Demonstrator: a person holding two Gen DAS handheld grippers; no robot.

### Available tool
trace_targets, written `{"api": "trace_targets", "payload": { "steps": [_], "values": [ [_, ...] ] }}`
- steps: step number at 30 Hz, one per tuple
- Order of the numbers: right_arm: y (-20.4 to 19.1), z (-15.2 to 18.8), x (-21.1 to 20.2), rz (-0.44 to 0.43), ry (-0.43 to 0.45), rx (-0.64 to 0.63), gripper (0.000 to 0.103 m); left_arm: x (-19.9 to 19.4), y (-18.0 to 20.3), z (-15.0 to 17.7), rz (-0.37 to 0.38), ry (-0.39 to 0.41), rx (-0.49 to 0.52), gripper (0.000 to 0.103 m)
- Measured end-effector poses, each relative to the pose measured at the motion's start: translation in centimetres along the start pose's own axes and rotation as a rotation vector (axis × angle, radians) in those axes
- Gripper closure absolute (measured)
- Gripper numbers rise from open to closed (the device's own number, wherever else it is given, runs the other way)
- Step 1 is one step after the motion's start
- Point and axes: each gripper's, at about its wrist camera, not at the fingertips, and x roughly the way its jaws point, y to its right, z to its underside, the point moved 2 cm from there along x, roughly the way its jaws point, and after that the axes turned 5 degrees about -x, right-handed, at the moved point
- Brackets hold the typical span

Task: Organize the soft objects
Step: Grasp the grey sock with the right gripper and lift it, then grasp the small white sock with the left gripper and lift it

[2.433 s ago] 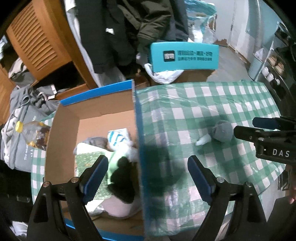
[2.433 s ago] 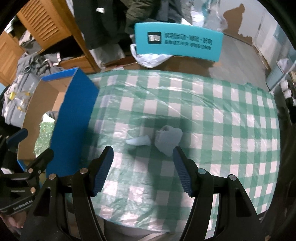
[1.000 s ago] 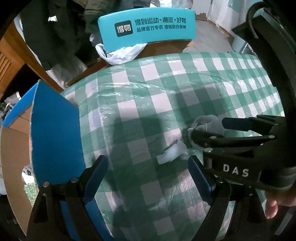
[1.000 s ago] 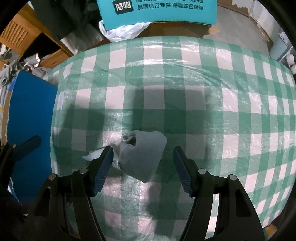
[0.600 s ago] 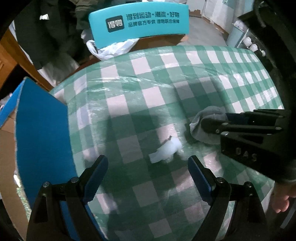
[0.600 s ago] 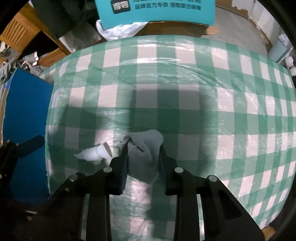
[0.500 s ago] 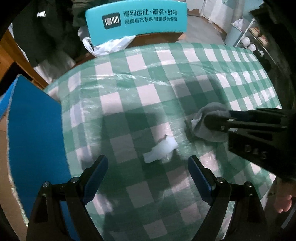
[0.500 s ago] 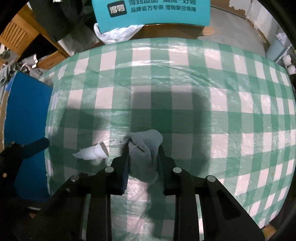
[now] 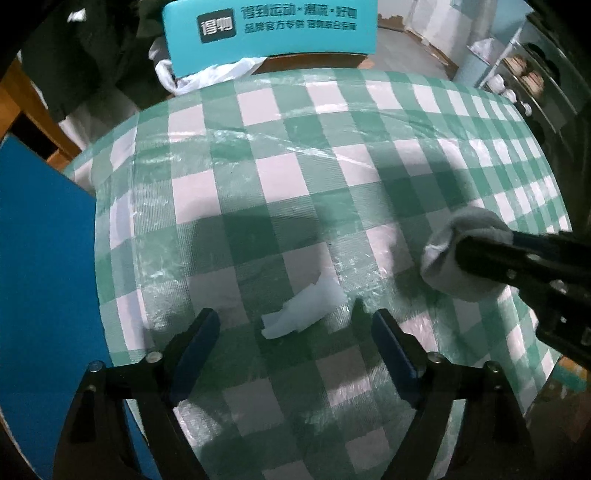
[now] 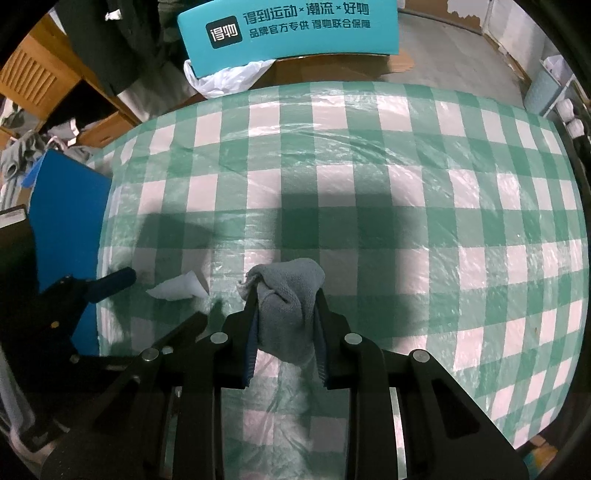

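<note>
A grey cloth (image 10: 286,295) is pinched between the fingers of my right gripper (image 10: 284,295), which is shut on it just above the green checked tablecloth (image 10: 406,184). The same cloth (image 9: 454,254) shows at the right of the left wrist view, held by the black right gripper. A small white crumpled piece (image 9: 303,310) lies on the tablecloth directly between the fingers of my left gripper (image 9: 293,321), which is open and empty. The white piece also shows in the right wrist view (image 10: 177,288), left of the grey cloth.
The blue wall of a cardboard box (image 9: 44,277) stands at the table's left edge, also seen in the right wrist view (image 10: 66,221). A teal box with printed text (image 9: 269,29) and a white plastic bag (image 9: 207,74) sit beyond the far edge. Wooden furniture (image 10: 33,74) stands far left.
My right gripper closed on the grey cloth and holds it. My left gripper moved from over the box to the white piece, which now lies between its open fingers.
</note>
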Motion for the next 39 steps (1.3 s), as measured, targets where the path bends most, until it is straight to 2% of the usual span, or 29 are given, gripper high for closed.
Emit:
{"api": "trace_targets", "payload": {
  "steps": [1, 7, 10, 12, 14, 18, 27, 39],
  "values": [
    [0.1, 0.0, -0.1, -0.002, 0.002, 0.002, 0.079, 0.1, 0.0, -0.1, 0.003, 0.001, -0.003, 0.021],
    [0.2, -0.1, -0.2, -0.012, 0.007, 0.009, 0.079, 0.0, 0.5, -0.2, -0.001, 0.027, 0.026, 0.039],
    [0.3, -0.1, -0.2, -0.012, 0.007, 0.013, 0.079, -0.1, 0.7, -0.2, -0.007, 0.033, 0.040, 0.052],
    [0.3, -0.1, -0.2, -0.012, 0.008, 0.012, 0.079, -0.2, 0.8, -0.1, -0.007, 0.031, 0.049, 0.068],
    [0.3, -0.1, -0.3, -0.012, 0.009, 0.010, 0.079, -0.3, 0.7, -0.1, -0.008, 0.031, 0.049, 0.072],
    [0.1, -0.2, -0.5, -0.011, 0.012, 0.008, 0.079, -0.9, 0.4, -0.1, 0.023, 0.035, 0.034, 0.088],
    [-0.7, 0.1, -1.3, -0.004, 0.027, -0.009, 0.079, -2.3, 0.5, 0.6, 0.045, 0.043, 0.032, 0.089],
    [-2.2, 0.4, -3.5, 0.025, 0.064, -0.074, 0.079, -5.4, 0.3, 0.6, 0.013, 0.092, 0.034, 0.089]
  ]
}}
